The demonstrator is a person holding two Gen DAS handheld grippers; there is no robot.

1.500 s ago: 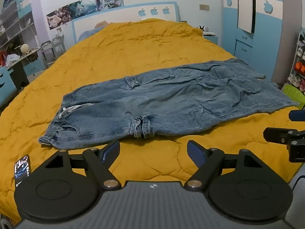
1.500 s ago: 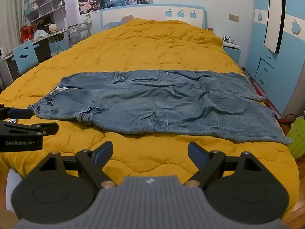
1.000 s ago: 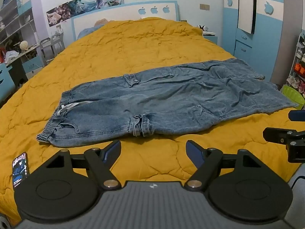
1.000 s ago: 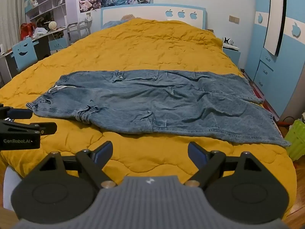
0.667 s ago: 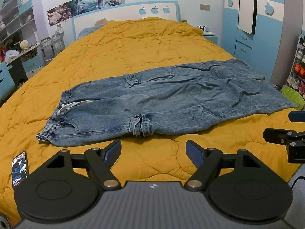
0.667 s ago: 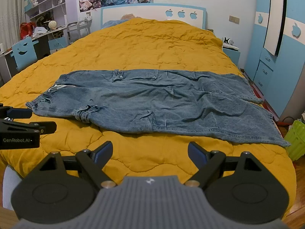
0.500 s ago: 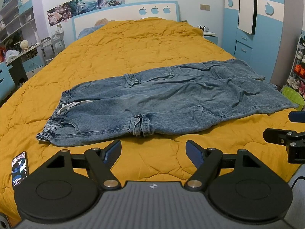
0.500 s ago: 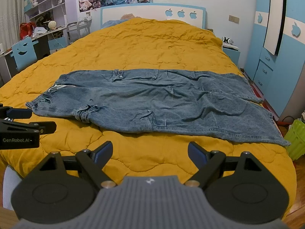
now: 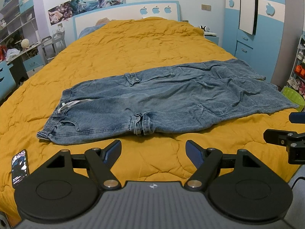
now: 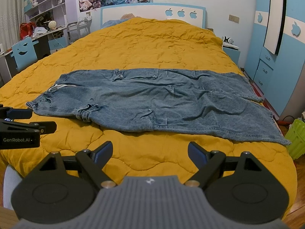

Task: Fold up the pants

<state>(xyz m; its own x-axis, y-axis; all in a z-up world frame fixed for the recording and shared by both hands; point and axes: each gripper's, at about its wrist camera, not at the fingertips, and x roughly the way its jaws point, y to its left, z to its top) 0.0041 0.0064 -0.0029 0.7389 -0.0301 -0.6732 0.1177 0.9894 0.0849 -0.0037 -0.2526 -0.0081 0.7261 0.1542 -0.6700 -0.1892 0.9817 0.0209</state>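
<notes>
Denim pants point(image 9: 167, 97) are lying flat across the yellow quilt point(image 9: 133, 47) on the bed, waistband point(image 9: 57, 112) to the left, hems point(image 10: 266, 118) to the right. Left gripper point(image 9: 153, 148) and right gripper point(image 10: 149, 150) are hovering near the pants' near edge, jaws spread wide, holding nothing. Fabric is looking heavy, limp, non-slippery; probably double-layered, hard to confirm. Best holds: waistband corner and hem corner

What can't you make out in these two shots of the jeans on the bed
- Underside of the jeans: hidden by their own top layer, both views.
- Phone screen: too small to read, left wrist view; absent from the right wrist view.
- Green basket: cut off by the right edge, both views.
- Pillow end of the yellow quilt: whatever lies there is covered, both views.
</notes>
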